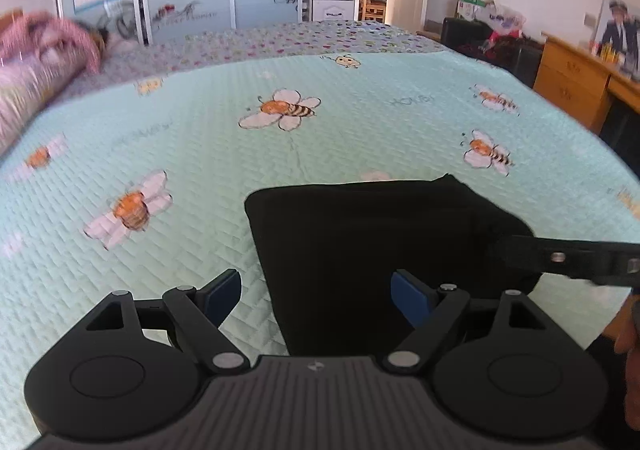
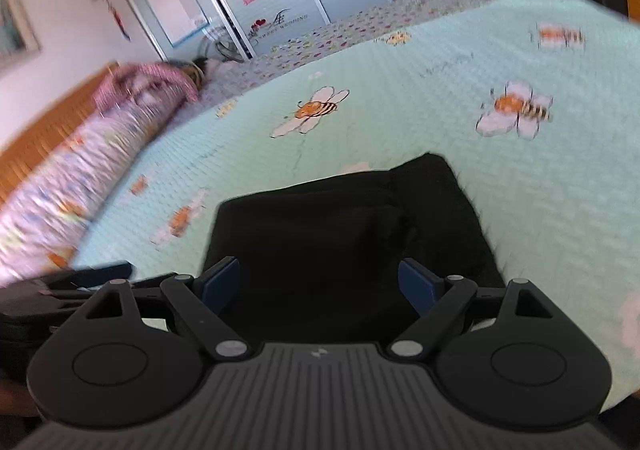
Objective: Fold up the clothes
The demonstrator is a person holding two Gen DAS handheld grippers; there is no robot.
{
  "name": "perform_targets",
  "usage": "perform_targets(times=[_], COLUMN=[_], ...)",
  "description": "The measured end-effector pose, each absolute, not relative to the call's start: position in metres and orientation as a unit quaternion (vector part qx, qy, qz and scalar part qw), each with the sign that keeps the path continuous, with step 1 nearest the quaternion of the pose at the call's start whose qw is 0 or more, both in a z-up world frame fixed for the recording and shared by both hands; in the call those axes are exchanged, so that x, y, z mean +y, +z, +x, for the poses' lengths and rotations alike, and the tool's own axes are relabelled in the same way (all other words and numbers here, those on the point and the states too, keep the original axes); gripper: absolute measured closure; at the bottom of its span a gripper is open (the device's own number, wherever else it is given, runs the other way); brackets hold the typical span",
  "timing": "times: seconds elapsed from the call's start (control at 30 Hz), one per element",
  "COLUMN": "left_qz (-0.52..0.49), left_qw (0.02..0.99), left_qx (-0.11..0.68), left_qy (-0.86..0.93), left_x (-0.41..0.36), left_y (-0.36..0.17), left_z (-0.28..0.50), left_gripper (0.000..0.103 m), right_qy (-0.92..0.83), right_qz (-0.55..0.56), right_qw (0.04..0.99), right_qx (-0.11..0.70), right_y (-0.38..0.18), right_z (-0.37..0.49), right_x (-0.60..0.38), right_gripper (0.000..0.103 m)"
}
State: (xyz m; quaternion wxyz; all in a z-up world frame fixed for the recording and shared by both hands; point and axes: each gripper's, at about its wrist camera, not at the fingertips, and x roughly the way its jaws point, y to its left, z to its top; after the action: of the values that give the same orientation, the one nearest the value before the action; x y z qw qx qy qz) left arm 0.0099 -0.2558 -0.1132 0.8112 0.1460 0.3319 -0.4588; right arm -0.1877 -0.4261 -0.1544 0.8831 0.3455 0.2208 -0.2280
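Both tongs stand with their blue pads wide apart and nothing held: the left gripper (image 1: 318,296) straddles the near left edge of the folded black cloth garment (image 1: 368,246), the right gripper (image 2: 320,284) hovers over its near middle. Beyond them it lies as a compact rectangle on the mint quilted bedspread with bee prints (image 1: 200,154). The folding looks nearly done; perhaps one last fold or a tidy remains.

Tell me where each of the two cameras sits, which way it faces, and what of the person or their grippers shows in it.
Left wrist: sits behind the open left gripper, looking down across the mint-green bee-print quilt at the folded black garment; the right gripper's finger and a hand show at right.
Right wrist: sits behind the open right gripper, angled over the same garment; the left gripper shows at left.
Shared: garment, quilt, pink floral bedding roll.
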Motion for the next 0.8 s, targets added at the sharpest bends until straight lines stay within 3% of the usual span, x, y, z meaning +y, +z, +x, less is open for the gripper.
perform_targets(times=[0.37, 0.63, 0.8], left_qz=[-0.090, -0.084, -0.023], left_qw=[0.747, 0.711, 0.738], left_qx=[0.489, 0.534, 0.520], left_qy=[-0.443, -0.449, -0.429], left_x=[-0.210, -0.237, -0.257], left_y=[-0.145, -0.169, -0.164], left_z=[0.127, 0.147, 0.137], left_gripper=[0.018, 0.018, 0.018], right_qy=[-0.223, -0.230, -0.250], right_qz=[0.596, 0.663, 0.637], right_qw=[0.760, 0.703, 0.718], right_qx=[0.130, 0.117, 0.126], right_y=[-0.211, -0.256, -0.239], right_z=[-0.273, -0.281, -0.273], right_x=[-0.486, -0.502, -0.503], right_gripper=[0.016, 0.016, 0.016])
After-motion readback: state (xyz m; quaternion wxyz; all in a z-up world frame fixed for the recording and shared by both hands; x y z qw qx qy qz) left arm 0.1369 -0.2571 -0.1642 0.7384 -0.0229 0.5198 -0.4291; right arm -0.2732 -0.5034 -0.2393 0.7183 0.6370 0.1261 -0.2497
